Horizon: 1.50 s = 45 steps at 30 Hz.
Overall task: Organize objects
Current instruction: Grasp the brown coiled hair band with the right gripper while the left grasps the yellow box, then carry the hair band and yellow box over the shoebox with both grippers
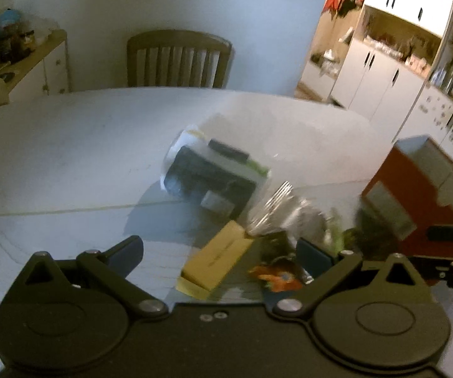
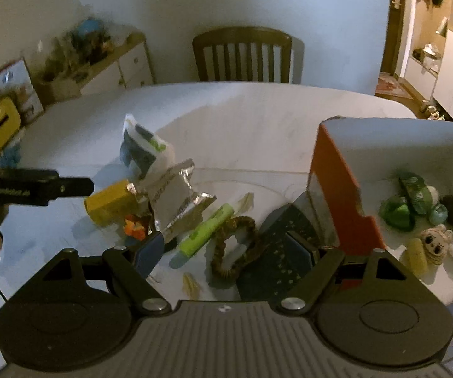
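Left wrist view: my left gripper (image 1: 223, 252) has its fingers spread wide, holding nothing. Between them on the white table (image 1: 68, 157) I log a yellow box (image 1: 218, 260) and an orange-printed wrapper (image 1: 276, 278), blurred. Beyond these: a crumpled foil bag (image 1: 276, 211) and a clear pouch with dark contents (image 1: 210, 173). The red box (image 1: 415, 195) stands toward the table's right edge.

Right wrist view: my right gripper (image 2: 226, 252) is likewise wide open and empty. Ahead of it I list a green tube (image 2: 206, 230), a brown looped cord (image 2: 232, 245), and a dark speckled pouch (image 2: 276, 252) leaning against the red box (image 2: 336, 182). Inside that box: green wrapped items (image 2: 406, 204) and a small doll (image 2: 436, 244). The left gripper's body (image 2: 37, 187) shows at the left edge.
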### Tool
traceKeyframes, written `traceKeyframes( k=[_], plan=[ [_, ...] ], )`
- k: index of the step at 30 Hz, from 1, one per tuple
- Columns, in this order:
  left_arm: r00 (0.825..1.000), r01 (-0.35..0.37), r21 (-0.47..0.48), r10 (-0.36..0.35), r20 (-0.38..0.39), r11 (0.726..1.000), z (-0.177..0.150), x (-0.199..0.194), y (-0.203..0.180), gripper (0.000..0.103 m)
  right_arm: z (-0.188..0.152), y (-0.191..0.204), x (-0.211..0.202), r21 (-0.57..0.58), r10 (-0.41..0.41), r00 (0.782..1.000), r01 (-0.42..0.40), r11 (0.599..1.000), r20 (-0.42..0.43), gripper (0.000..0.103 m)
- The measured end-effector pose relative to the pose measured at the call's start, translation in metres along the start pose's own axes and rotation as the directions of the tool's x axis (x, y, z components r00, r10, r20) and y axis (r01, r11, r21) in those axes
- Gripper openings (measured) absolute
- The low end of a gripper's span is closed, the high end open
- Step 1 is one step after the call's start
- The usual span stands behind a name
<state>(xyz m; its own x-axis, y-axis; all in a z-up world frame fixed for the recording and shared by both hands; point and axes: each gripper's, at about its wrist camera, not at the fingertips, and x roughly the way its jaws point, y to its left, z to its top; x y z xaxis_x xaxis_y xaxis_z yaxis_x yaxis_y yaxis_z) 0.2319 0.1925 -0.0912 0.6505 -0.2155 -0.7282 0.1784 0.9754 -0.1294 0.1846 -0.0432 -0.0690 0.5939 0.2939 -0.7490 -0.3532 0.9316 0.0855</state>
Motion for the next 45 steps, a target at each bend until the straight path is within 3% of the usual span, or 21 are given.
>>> traceKeyframes(
  k=[12,18,22,24,28,33,35,45],
  plan=[
    [0.999,-0.018,0.027,0.019,-0.030,0.999,-0.009,0.030,0.008,0.094,-0.009,-0.001,0.055,-0.042,-0.039,0.995,0.036,0.998,-0.089,0.083],
    [0.999,-0.010,0.032,0.011,-0.047,0.999,-0.009,0.039,0.009,0.076,-0.011,-0.006,0.075,-0.010,-0.035,0.991,0.034,0.999,-0.132,0.083],
    [0.999,0.004,0.047,-0.002,-0.051,0.999,-0.009,0.042,0.006,0.070,-0.011,-0.006,0.083,0.003,-0.034,0.988,0.035,0.999,-0.149,0.083],
    [0.998,0.027,0.048,-0.024,-0.056,0.998,-0.009,0.043,0.006,0.060,-0.010,-0.007,0.086,0.012,-0.033,0.988,0.035,0.999,-0.151,0.083],
    [0.997,0.050,0.036,-0.048,-0.067,0.998,-0.011,0.044,0.006,0.053,-0.009,-0.005,0.090,0.007,-0.027,0.987,0.029,1.000,-0.158,0.082],
    [0.996,0.050,0.019,-0.048,-0.069,0.999,-0.011,0.042,0.007,0.049,-0.009,-0.004,0.096,0.010,-0.037,0.986,0.039,0.999,-0.162,0.073],
    [0.995,0.061,0.009,-0.060,-0.074,0.998,-0.011,0.042,0.008,0.034,-0.009,-0.004,0.097,0.012,-0.046,0.986,0.049,0.999,-0.158,0.066],
    [0.995,0.034,-0.020,-0.035,-0.089,0.999,-0.014,0.034,0.004,0.029,-0.007,-0.008,0.095,0.017,-0.104,0.983,0.107,0.994,-0.149,0.016]
  ],
)
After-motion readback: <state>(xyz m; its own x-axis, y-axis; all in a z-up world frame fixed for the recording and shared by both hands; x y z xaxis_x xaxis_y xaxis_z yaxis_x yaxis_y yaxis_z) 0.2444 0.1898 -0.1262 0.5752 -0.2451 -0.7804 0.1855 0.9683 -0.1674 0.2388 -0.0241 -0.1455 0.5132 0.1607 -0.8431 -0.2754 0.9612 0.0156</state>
